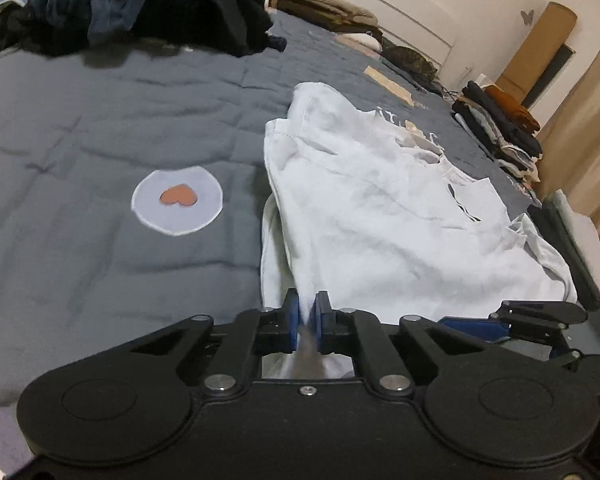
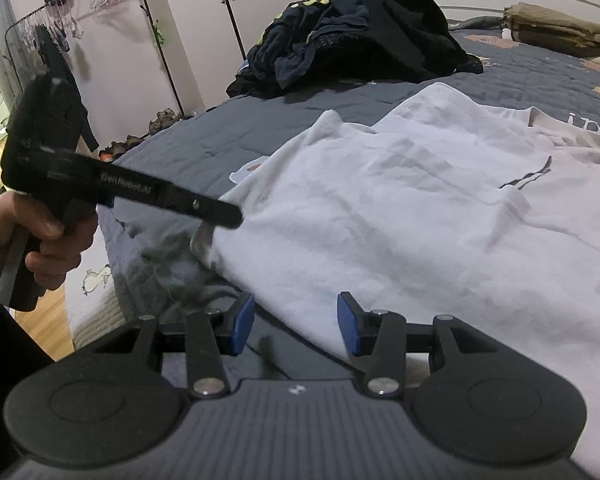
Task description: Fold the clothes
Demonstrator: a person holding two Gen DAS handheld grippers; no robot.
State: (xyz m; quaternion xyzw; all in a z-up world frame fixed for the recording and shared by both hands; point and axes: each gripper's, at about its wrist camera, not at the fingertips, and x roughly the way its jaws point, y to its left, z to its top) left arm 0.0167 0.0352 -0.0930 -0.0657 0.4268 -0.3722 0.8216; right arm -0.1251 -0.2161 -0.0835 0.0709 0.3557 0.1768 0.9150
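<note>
Your left gripper (image 1: 307,322) sits nearest in its own view, its blue pads pressed together on a pinch of the white garment (image 1: 372,208) at its near left edge, and the cloth rises off the bed into the jaws. That grip looks meant to give you a corner to carry over for a fold. In the right wrist view the same tool shows from the side, your hand (image 2: 40,236) wrapped round its handle and its tip buried in the white fabric.

Your right gripper (image 2: 296,330) hangs just over the garment's near edge with its pads (image 2: 242,322) standing well apart and nothing between them; judging by that, it is placed either to take a second hold or has just let one go, and the pictures do not settle which.

The white garment lies spread on the grey quilt (image 1: 100,120), rumpled, with its left side doubled over on itself, so it is partly gathered but not yet a neat fold.

Left of it, a round heart patch (image 1: 178,199) is stitched into the quilt. Farther off, a dark heap of clothes (image 2: 352,28) sits at the far side of the bed, and a tidy stack (image 1: 500,128) lies along the right edge, probably the place for finished pieces.
</note>
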